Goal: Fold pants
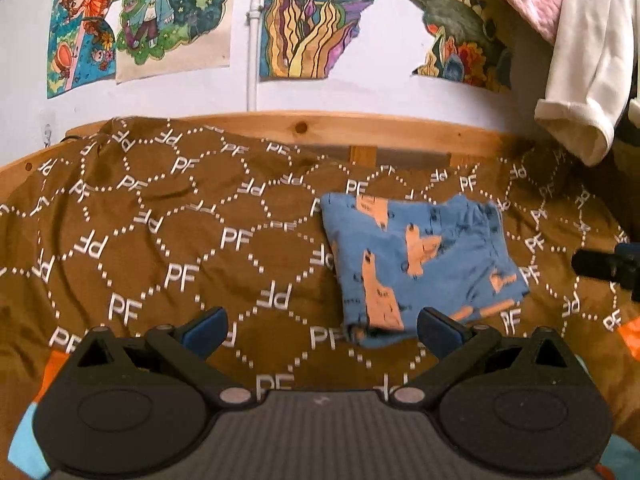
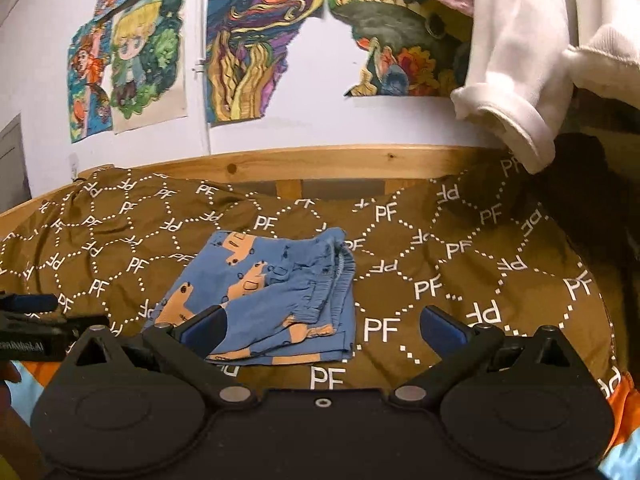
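Note:
The blue pants point(image 1: 420, 264) with orange animal prints lie folded into a small rectangle on the brown bedspread point(image 1: 160, 248). In the right wrist view the same pants point(image 2: 276, 300) show their stacked folded edges and waistband on the right side. My left gripper point(image 1: 322, 330) hovers open just in front of the pants' near left corner, with nothing between its blue pads. My right gripper point(image 2: 322, 330) also stands open and empty, close over the pants' near edge. The other gripper's black tip point(image 1: 600, 266) pokes in at the right edge of the left wrist view.
The brown bedspread point(image 2: 440, 280) with white "PF" lettering covers the bed up to a wooden headboard rail point(image 1: 360, 126). Colourful posters point(image 1: 320, 20) hang on the wall. White and pink clothes point(image 2: 520, 60) hang at the upper right. Orange and light blue fabric point(image 1: 630, 336) shows at the near edges.

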`<state>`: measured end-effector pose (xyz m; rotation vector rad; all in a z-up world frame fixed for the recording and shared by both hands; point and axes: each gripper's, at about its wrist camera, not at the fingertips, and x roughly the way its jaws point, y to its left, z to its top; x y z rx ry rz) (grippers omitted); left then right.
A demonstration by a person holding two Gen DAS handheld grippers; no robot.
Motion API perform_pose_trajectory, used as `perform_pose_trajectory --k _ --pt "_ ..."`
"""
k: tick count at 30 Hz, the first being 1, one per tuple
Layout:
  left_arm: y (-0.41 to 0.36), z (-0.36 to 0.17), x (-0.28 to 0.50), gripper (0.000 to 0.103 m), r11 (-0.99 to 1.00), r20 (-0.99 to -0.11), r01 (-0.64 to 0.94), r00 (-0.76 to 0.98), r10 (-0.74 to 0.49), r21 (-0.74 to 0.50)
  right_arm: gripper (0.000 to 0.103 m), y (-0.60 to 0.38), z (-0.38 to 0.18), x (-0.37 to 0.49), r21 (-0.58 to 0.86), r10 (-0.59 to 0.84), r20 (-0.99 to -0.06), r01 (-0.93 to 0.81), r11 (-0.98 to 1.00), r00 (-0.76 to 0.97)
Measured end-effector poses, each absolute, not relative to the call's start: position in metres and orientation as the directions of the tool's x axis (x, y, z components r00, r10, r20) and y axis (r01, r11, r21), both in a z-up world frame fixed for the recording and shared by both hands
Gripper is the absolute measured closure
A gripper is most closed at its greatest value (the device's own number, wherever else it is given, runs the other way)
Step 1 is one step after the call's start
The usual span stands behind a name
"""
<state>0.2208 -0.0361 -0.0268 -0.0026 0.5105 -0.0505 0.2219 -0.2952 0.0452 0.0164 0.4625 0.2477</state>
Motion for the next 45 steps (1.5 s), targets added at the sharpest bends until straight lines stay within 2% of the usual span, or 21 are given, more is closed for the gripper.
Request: perform_pose_trajectory --k 8,24,34,45 --pt "-0.033 -0.033 0.205 0.000 1.000 -0.501 0.022 0.865 -0.027 -0.017 0.001 -0.292 0.048 0.209 0.060 0.248 -0.417 -0.246 0.967 0.874" --pt "-0.030 -0.048 0.181 0.000 1.000 -0.503 0.001 0.864 0.011 0.023 0.001 -0.281 0.024 0.177 0.056 0.247 -0.465 -0.250 0.967 0.850" --pt "-0.030 -0.055 0.180 0.000 0.998 -0.490 0.003 0.871 0.025 0.055 0.001 -0.281 0.006 0.164 0.034 0.166 -0.473 -0.171 0.985 0.865" --pt "-0.029 -0.059 0.179 0.000 0.998 -0.486 0.012 0.874 0.021 0.063 0.001 -0.277 0.002 0.157 -0.003 0.163 -0.440 -0.183 0.983 0.883"
